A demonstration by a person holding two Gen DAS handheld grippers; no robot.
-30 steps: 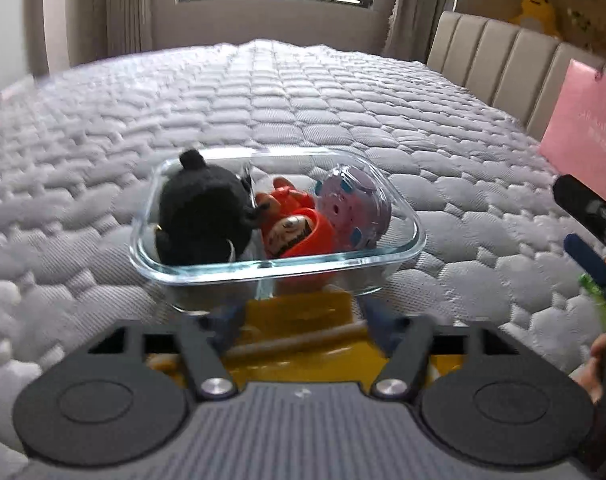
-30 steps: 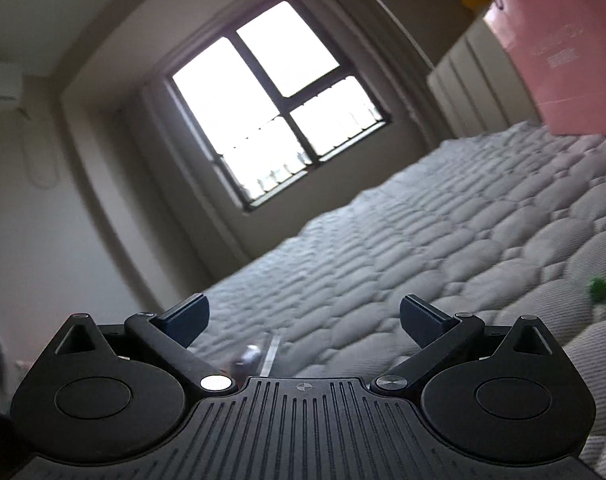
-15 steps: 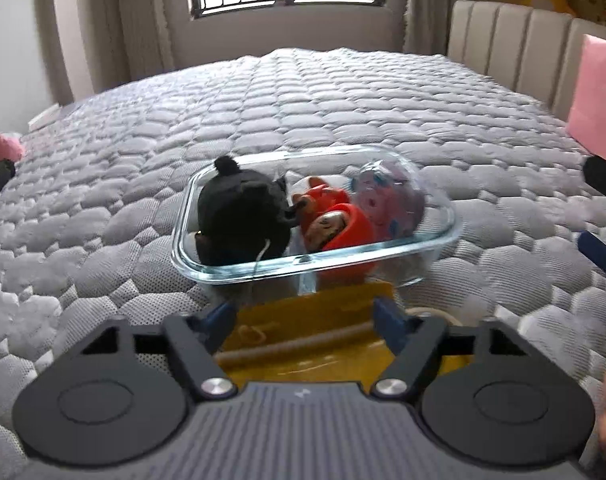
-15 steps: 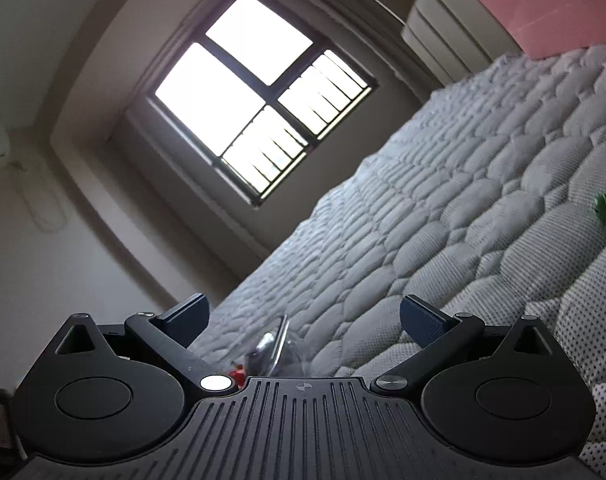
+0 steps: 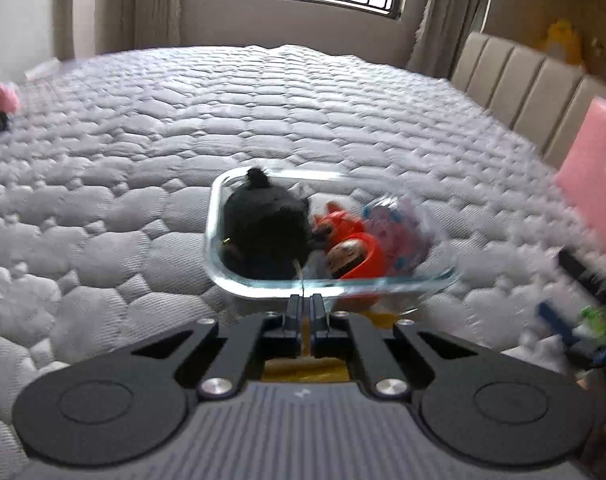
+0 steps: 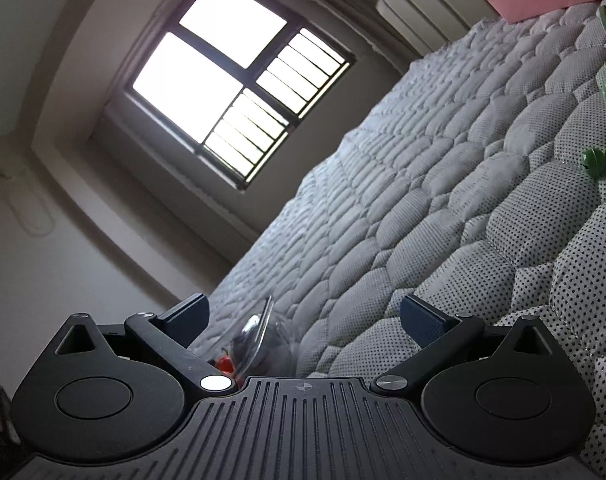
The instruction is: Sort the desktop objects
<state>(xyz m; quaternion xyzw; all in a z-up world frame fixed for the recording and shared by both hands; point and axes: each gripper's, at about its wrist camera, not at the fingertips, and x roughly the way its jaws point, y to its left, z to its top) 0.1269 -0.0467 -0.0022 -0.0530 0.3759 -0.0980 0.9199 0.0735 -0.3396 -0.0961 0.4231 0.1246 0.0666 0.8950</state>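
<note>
Left gripper [image 5: 303, 306] pinches the near rim of the glass dish [image 5: 219, 216], jaws almost together; a one-edge hold could slip or tip the toys [image 5: 355, 250] onto the bed [image 5: 143, 140]. Right gripper [image 6: 303, 316] spread, holding nothing

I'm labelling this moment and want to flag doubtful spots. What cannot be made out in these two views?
- Left wrist view: whether the left gripper pinches the glass dish rim; the jaws hide the contact.
- Left wrist view: the yellow item below, covered by the gripper body.
- Left wrist view: the green object, smeared by motion blur.
- Right wrist view: the dish contents, hidden behind the right gripper.
</note>
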